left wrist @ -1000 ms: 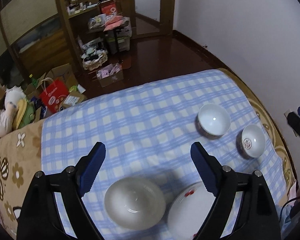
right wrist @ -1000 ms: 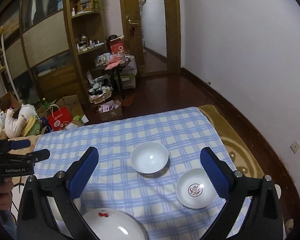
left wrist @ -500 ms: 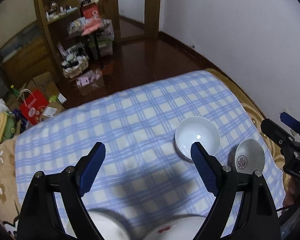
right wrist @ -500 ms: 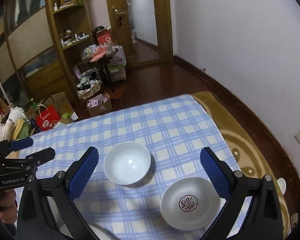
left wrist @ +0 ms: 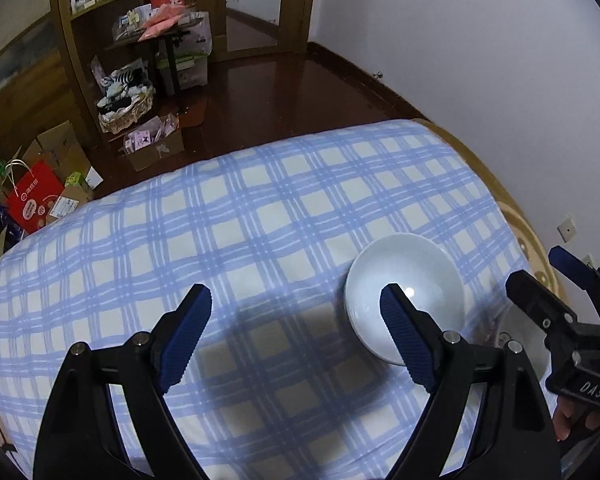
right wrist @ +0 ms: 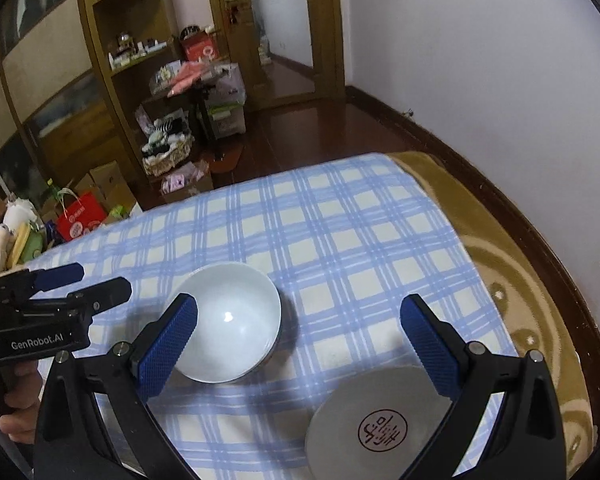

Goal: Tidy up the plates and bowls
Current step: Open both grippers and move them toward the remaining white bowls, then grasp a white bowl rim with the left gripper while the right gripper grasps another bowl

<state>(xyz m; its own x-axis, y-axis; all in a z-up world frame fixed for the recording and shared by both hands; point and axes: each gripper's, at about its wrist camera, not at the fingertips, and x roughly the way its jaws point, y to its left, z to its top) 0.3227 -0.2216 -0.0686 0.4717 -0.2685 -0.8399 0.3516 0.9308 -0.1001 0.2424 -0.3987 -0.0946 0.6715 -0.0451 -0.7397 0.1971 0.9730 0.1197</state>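
The plain white bowl (right wrist: pixel 230 322) sits upright on the blue checked cloth (right wrist: pixel 340 240), toward the near right part of it. A second, shallower bowl with a red seal mark (right wrist: pixel 376 428) lies just beside it, nearer the cloth's right edge, apart from the first.

The right gripper (right wrist: pixel 296 332) has its jaws wide and holds nothing; its left pad overlaps the white bowl's rim in its own view, and the marked bowl lies under its right finger. The left gripper (left wrist: pixel 296 328) is also wide and empty, its right pad in front of the white bowl (left wrist: pixel 406 300), with the right gripper close by at the frame's right edge.

Risks, as a judgement:
- Both tongs crowd the same bowl and could knock into each other.
- A pad could clip the rim and tip or skid the bowl on the soft cloth.
- Glazed ceramic may slip from a rim pinch.
- The marked bowl near the edge could get nudged off.
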